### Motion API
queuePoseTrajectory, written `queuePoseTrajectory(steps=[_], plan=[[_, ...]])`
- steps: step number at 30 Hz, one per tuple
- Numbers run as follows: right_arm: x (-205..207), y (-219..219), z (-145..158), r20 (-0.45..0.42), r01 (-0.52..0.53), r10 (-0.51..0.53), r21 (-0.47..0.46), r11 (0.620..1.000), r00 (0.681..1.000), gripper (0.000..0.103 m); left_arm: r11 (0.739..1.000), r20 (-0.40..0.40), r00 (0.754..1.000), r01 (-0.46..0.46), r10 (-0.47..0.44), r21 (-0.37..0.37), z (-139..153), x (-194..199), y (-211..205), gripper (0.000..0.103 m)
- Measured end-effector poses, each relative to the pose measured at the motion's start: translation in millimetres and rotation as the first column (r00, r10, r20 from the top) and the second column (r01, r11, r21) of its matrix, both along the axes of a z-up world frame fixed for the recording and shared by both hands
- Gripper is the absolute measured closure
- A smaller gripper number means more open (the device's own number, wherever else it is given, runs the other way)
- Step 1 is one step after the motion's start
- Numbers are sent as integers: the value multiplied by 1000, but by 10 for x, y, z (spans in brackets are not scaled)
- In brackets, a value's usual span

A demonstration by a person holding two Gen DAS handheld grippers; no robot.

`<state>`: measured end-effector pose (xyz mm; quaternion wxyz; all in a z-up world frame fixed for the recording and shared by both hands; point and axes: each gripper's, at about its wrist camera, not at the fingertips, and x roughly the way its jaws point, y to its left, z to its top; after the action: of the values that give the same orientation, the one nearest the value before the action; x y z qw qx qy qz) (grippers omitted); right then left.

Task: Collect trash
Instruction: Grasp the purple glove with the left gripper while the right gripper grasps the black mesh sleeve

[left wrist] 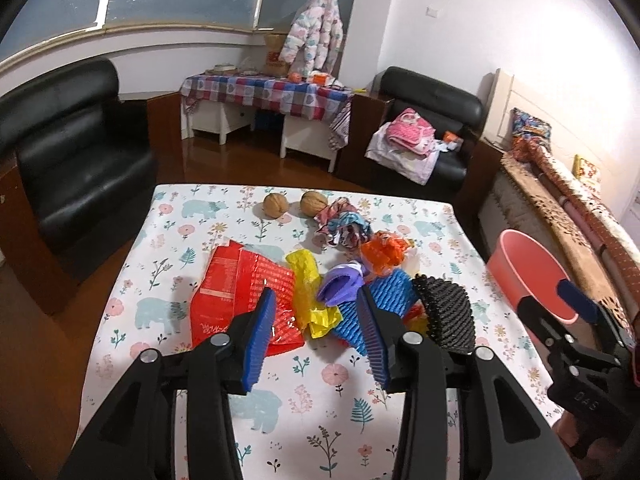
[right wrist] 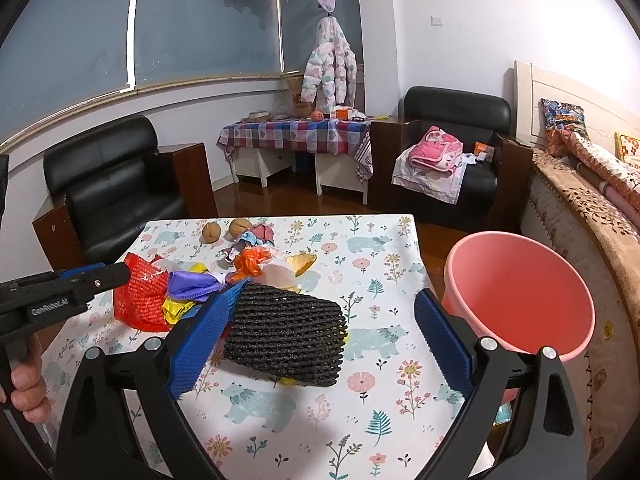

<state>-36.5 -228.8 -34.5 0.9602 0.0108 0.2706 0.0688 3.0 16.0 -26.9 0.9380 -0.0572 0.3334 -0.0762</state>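
Note:
A pile of trash lies on the floral tablecloth: a red plastic bag, a yellow bag, a purple scrap, a blue foam net, an orange wrapper, a black foam net and a crumpled patterned wrapper. My left gripper is open above the yellow bag, holding nothing. My right gripper is open with the black net between its fingers, untouched. A pink bucket stands off the table's right edge.
Two walnuts sit near the table's far edge. Black armchairs stand left and far right. A checkered-cloth table is at the back wall. A bed runs along the right.

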Motion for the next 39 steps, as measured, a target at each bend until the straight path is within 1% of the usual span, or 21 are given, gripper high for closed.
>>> queuePoseTrajectory(steps=[5,8,13,17,22,23,27,28,31,32,33,35,36,38,39], plan=[[42,-19,-50,-27,-7,8,9,1000,1000,8,998,5,998,66,-66,2,30,40,-42,60],[75,-34,-87,-48,-16,16,19,1000,999,8,994,-8,995,104,-103,33,0,128,-124,60],[122,-54,-159,-88,-39,43,40,998,995,8,990,-35,992,120,-118,74,-101,315,-226,60],[169,-3,-235,-127,-84,90,56,995,988,8,985,-63,991,129,-122,117,-210,465,-295,60],[214,191,-274,-148,-147,148,18,989,978,8,981,-100,987,137,-124,137,-351,613,-328,60],[233,236,-278,-152,-158,158,10,987,976,8,981,-104,987,135,-121,137,-368,631,-323,62],[305,401,-302,-166,-181,173,-35,983,971,8,985,-126,986,127,-112,118,-435,715,-283,80],[325,442,-317,-169,-180,168,-57,982,971,8,986,-131,985,125,-110,110,-446,727,-266,80],[386,533,-375,-184,-172,150,-112,979,971,8,989,-133,985,121,-109,89,-464,741,-211,88],[404,534,-390,-187,-169,146,-116,979,971,10,989,-133,985,123,-112,83,-464,735,-199,88],[420,535,-403,-194,-165,141,-116,979,971,14,989,-134,984,126,-115,74,-462,729,-182,89],[454,522,-434,-216,-161,134,-112,981,967,25,990,-134,984,126,-117,58,-456,709,-157,89],[466,508,-448,-224,-157,130,-106,982,966,28,991,-135,984,126,-119,49,-451,698,-142,89],[497,472,-478,-249,-149,123,-90,985,961,44,992,-133,984,125,-119,32,-435,678,-117,90],[510,454,-488,-258,-148,123,-78,986,958,47,992,-132,984,124,-120,26,-427,662,-115,90]])
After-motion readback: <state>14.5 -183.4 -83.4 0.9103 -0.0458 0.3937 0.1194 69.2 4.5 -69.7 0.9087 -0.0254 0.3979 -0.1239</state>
